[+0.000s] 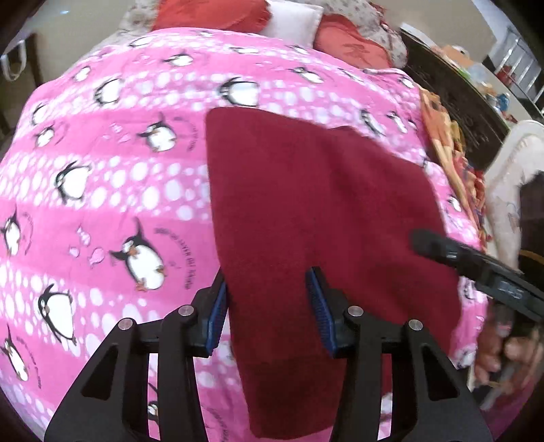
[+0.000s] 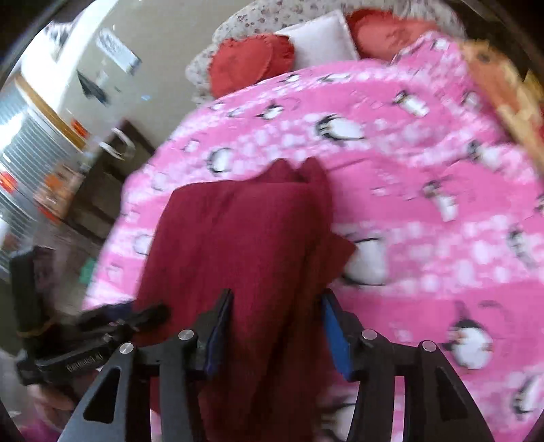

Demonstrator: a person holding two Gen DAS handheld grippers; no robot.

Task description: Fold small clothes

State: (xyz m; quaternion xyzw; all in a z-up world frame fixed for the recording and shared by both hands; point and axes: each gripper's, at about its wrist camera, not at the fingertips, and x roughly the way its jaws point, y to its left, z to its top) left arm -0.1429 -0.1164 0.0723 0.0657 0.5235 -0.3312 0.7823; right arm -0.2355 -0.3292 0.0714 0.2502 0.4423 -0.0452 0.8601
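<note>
A bed [image 1: 102, 176] under a pink penguin-print blanket [image 2: 425, 221] filled both views, with red cushions [image 1: 210, 13] and a white pillow [image 2: 319, 40] at its far end. On the blanket lay the dark red cloth [image 1: 306, 210], its near part reaching toward both cameras; in the right wrist view its far edge bunched into two soft peaks.

The left gripper [image 1: 272, 306] stood about half open, the cloth's left edge running up between its blue pads [image 1: 321, 312]. The left pad sat at the cloth's edge and the right pad lay against the fabric, but whether either pressed on it could not be told. The right gripper [image 2: 277, 333] was also about half open, with a thick fold of the cloth between its fingers; here too no firm pinch showed.

Each gripper appeared at the margin of the other's view, cut off by the frame. Both pictures were smeared, the right wrist view more so, and the clutter at the room's edges was hard to make out, as was the hand [image 1: 503, 350] by the lower right rim
</note>
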